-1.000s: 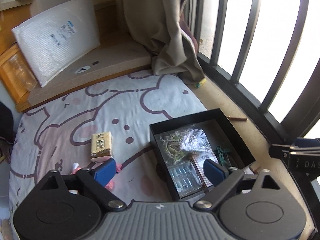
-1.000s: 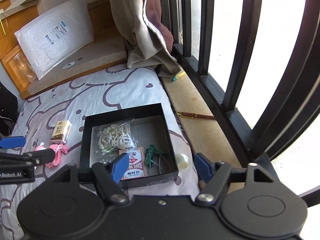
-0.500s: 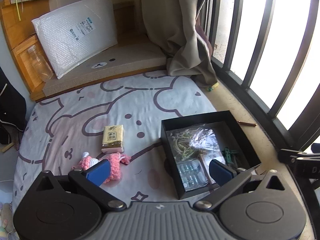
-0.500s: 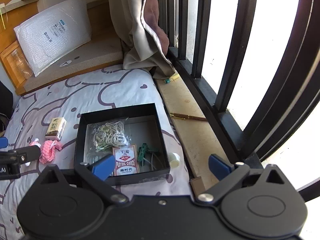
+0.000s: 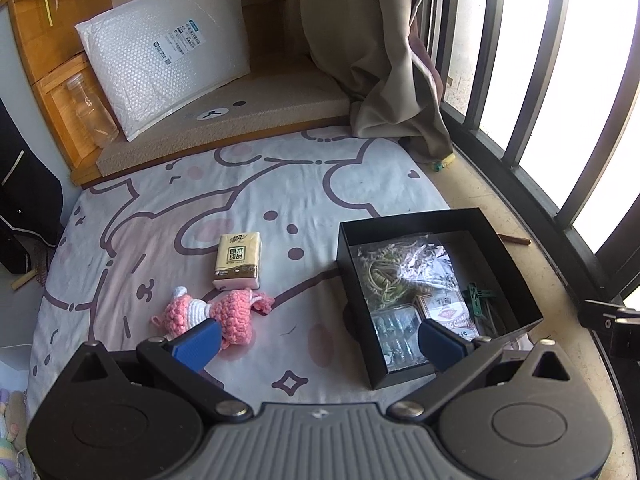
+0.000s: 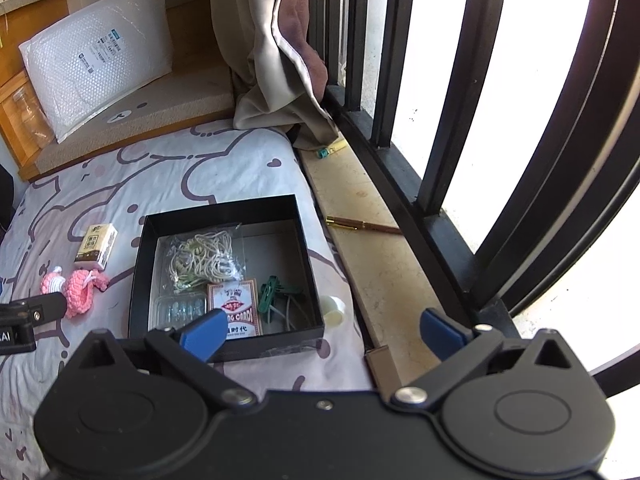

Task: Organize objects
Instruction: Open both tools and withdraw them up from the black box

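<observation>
A black open box point(image 5: 505, 249) point(image 6: 141, 272) lies on the patterned bed sheet. It holds a bag of cords point(image 6: 204, 258), a playing-card pack point(image 6: 236, 306), a clear blister pack point(image 6: 178, 310) and green clips point(image 6: 270, 298). A tissue pack point(image 5: 238, 260) point(image 6: 96, 246) and a pink crochet doll point(image 5: 212, 314) point(image 6: 76, 288) lie left of the box. My left gripper point(image 5: 318, 340) is open and empty, held above the sheet between doll and box. My right gripper point(image 6: 320, 330) is open and empty above the box's near right corner.
A small white cap point(image 6: 334, 310) lies by the box's right side. A brown pen point(image 6: 362, 225) lies on the stone sill point(image 6: 372, 248) below black window bars. A bubble mailer point(image 5: 164, 56) leans at the bed head beside a beige curtain point(image 5: 384, 48).
Both grippers have pulled back and risen, so more of the bed and box shows. Their jaws have opened wider. The objects have not moved.
</observation>
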